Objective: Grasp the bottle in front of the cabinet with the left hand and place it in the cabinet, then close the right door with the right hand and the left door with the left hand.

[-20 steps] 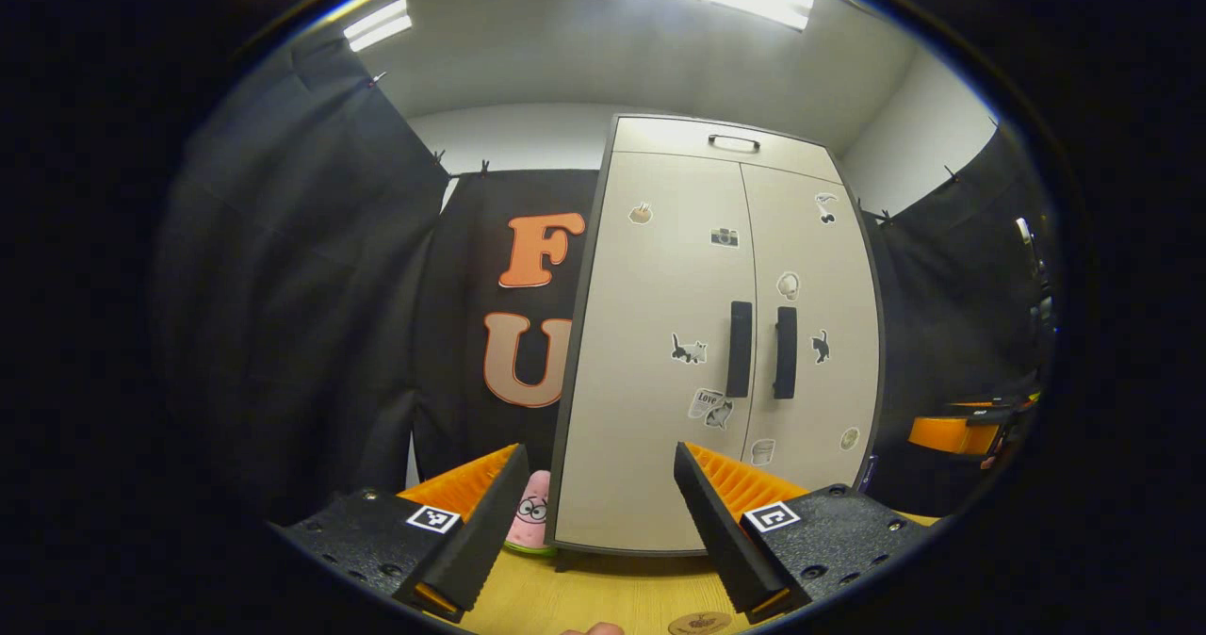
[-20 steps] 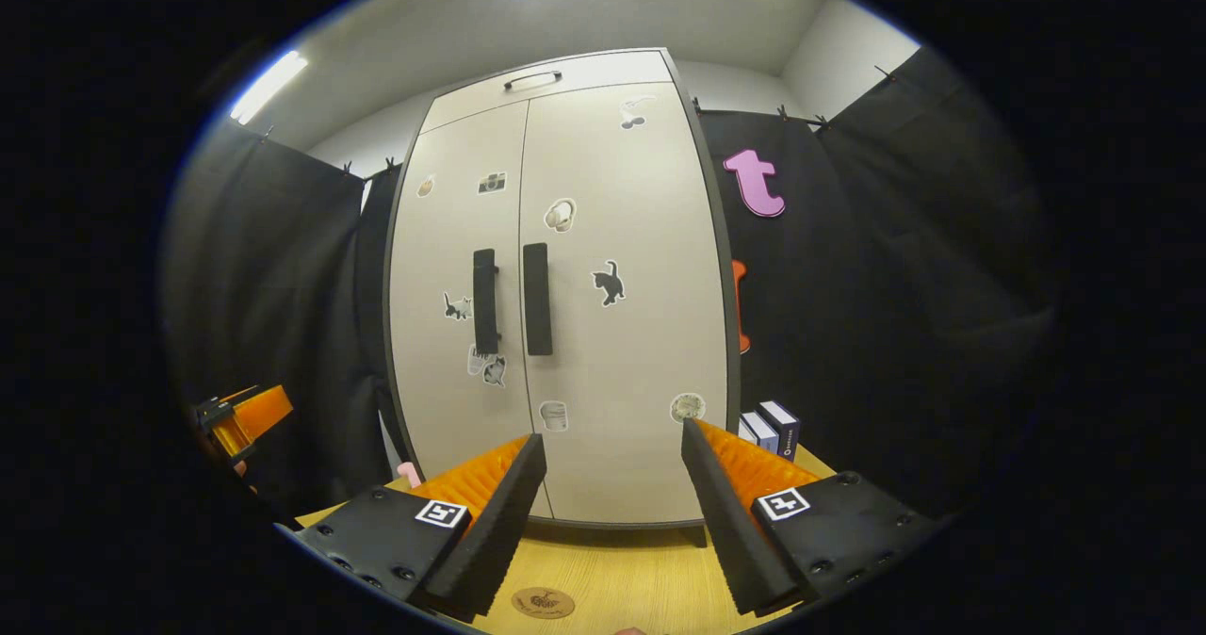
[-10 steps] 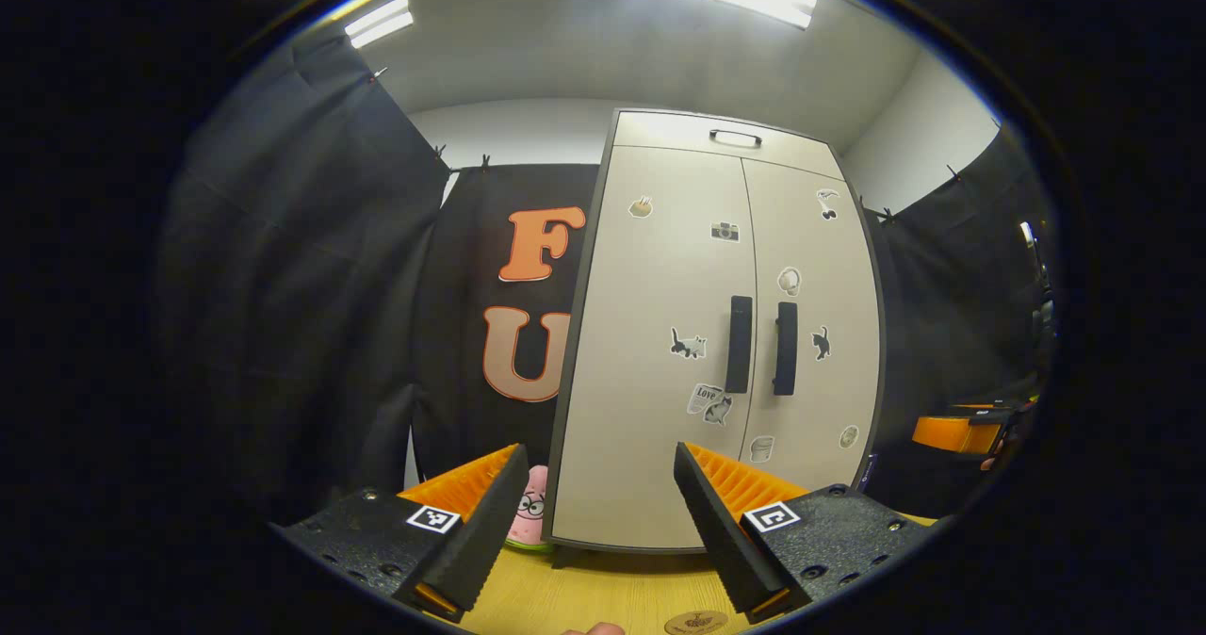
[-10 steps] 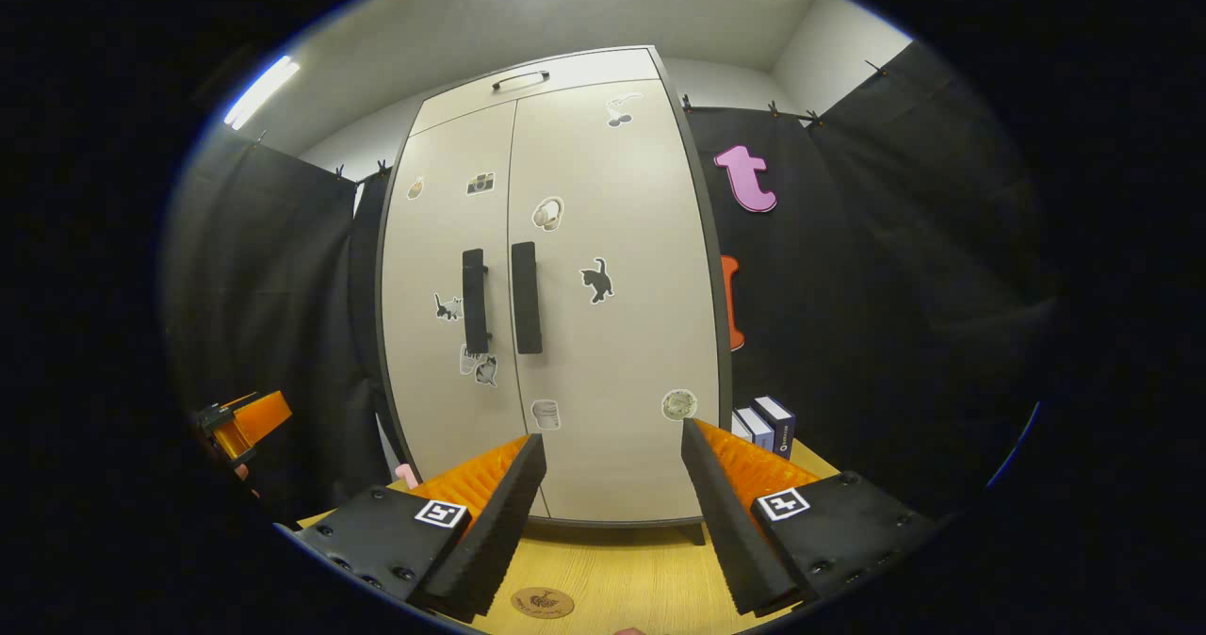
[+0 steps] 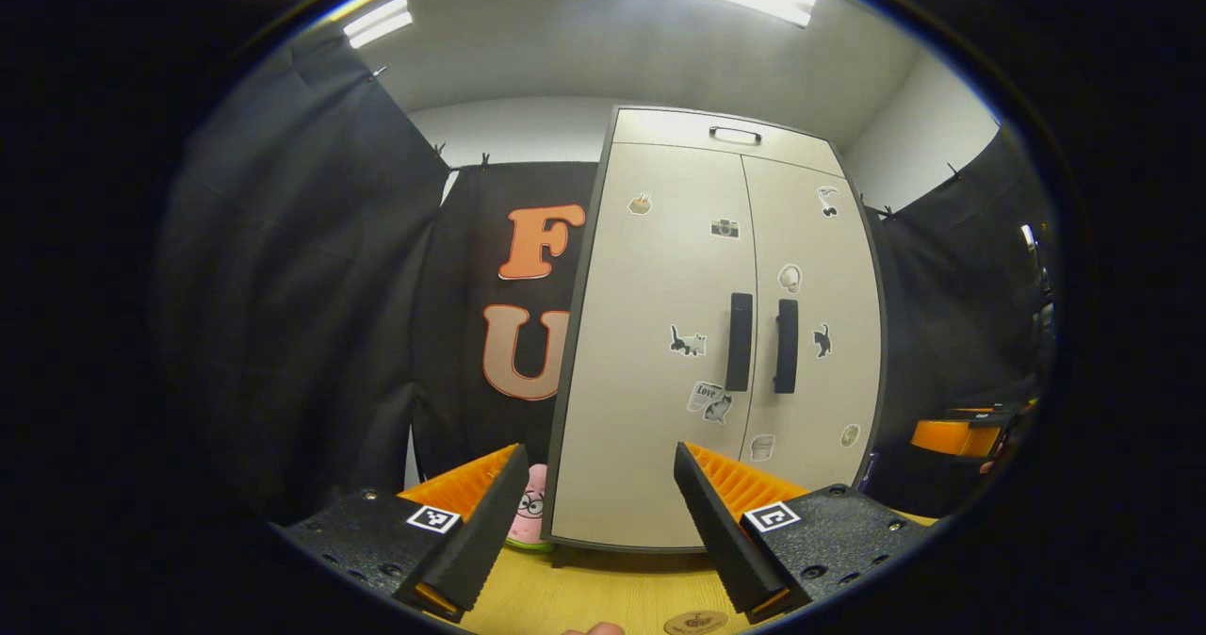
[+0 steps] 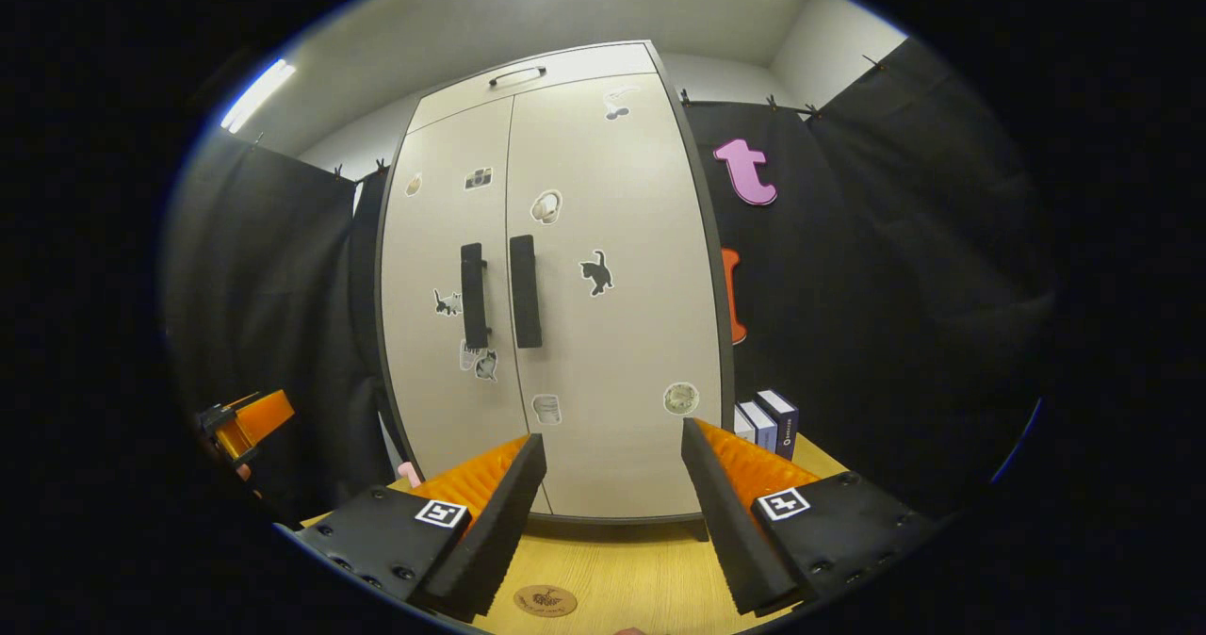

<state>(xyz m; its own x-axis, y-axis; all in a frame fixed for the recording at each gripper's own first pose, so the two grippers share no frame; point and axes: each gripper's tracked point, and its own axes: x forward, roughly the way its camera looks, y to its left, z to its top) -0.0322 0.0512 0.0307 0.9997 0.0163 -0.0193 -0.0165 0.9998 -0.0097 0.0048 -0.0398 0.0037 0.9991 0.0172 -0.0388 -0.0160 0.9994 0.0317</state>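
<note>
Both doors of the cabinet [image 6: 556, 286] sit flush, so the bottle is presumably shut inside; it cannot be seen. The left claw [image 5: 598, 531] and right claw [image 6: 612, 522] hang spread and empty above the desk [image 6: 612, 569], apart from the handles [image 6: 499, 291], suggesting the job is finished.

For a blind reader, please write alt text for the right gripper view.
A pale cabinet stands on a wooden table, both doors shut, two dark handles side by side. The right gripper is open and empty in front of it. Small boxes stand to the cabinet's right.
</note>
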